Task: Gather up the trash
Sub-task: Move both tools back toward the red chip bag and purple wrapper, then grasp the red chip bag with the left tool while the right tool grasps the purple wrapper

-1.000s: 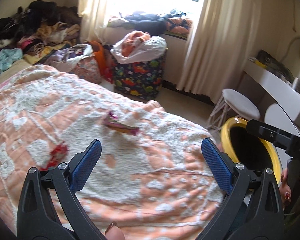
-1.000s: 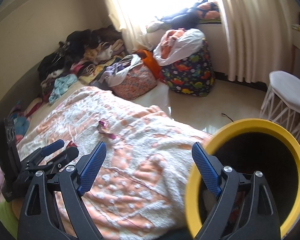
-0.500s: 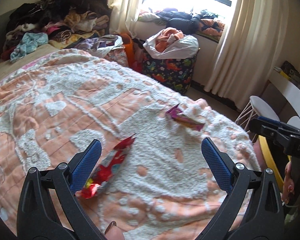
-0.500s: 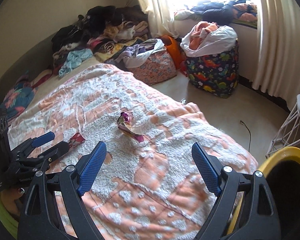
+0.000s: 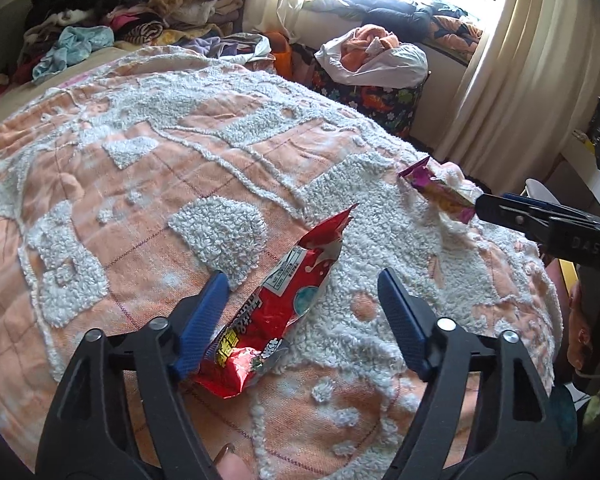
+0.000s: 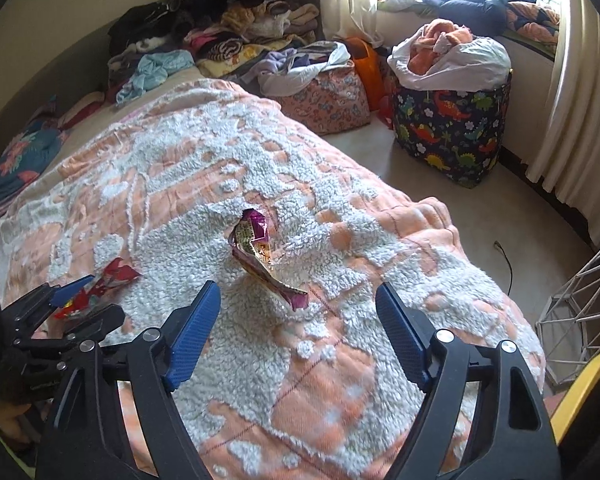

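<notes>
2 wrappers on blanket [image 5: 148, 184]: red wrapper [image 5: 276, 308] btwn closing left tongs [image 5: 300, 316], purple wrapper [image 6: 260, 260] ahead of closing right tongs [image 6: 298, 320], both unclamped.

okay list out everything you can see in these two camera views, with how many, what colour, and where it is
red wrapper: one, red, on the blanket between the left gripper's closing jaws
purple wrapper: one, purple and yellow, mid-blanket ahead of the right gripper
blanket: one, peach and white, over the bed
clothes pile: one, mixed colours, far end of the bed
dinosaur bin: one, navy print, on the floor by the window
floral bag: one, pink, beside the bed
curtains: cream, at the window
yellow bin: one, lower right
left gripper: black, blue pads
right gripper: same, jaws closing with nothing between them
</notes>
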`<state>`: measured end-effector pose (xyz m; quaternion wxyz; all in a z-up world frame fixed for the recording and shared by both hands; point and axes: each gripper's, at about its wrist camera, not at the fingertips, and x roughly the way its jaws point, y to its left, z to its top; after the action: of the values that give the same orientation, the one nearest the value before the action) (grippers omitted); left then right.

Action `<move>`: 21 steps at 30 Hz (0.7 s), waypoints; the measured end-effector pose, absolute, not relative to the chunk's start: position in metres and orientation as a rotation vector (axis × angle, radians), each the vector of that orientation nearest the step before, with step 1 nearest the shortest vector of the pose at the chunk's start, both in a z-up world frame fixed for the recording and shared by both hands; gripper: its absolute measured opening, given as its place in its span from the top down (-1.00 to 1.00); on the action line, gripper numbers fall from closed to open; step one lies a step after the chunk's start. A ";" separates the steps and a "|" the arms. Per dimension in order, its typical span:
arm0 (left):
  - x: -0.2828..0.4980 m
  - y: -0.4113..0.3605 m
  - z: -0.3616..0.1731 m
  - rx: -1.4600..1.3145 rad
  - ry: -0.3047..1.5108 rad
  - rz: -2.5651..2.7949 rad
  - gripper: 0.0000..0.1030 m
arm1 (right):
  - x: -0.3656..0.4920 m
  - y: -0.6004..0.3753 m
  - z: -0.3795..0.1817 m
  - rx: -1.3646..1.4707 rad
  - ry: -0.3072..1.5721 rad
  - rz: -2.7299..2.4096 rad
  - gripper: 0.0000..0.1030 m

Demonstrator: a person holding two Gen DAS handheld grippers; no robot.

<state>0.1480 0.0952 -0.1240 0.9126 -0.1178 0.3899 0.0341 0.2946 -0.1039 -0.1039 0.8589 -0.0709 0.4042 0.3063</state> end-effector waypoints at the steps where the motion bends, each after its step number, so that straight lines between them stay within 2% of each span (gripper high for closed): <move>1: 0.149 0.096 -0.125 -0.244 0.804 0.071 -0.21 | 0.298 -0.100 -0.107 -0.157 0.857 0.642 -0.44; 5: 0.150 0.097 -0.129 -0.251 0.808 0.077 -0.11 | 0.306 -0.090 -0.115 -0.190 0.864 0.630 -0.44; 8: 0.152 0.096 -0.132 -0.245 0.811 0.087 -0.07 | 0.312 -0.085 -0.120 -0.197 0.878 0.637 -0.29; 13: 0.151 0.096 -0.133 -0.243 0.810 0.095 0.00 | 0.306 -0.076 -0.124 -0.195 0.895 0.697 0.48; 15: 0.151 0.097 -0.133 -0.249 0.809 0.097 0.04 | 0.299 -0.076 -0.125 -0.197 0.893 0.708 0.69; 17: 0.151 0.098 -0.132 -0.252 0.810 0.100 0.09 | 0.291 -0.078 -0.126 -0.187 0.893 0.717 0.69; 21: 0.149 0.099 -0.129 -0.258 0.815 0.112 0.32 | 0.273 -0.089 -0.127 -0.145 0.900 0.727 0.70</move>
<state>0.1491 0.0995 -0.1293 0.9085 -0.1252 0.3949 0.0544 0.2732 -0.0892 -0.1270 0.8347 -0.0686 0.4250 0.3434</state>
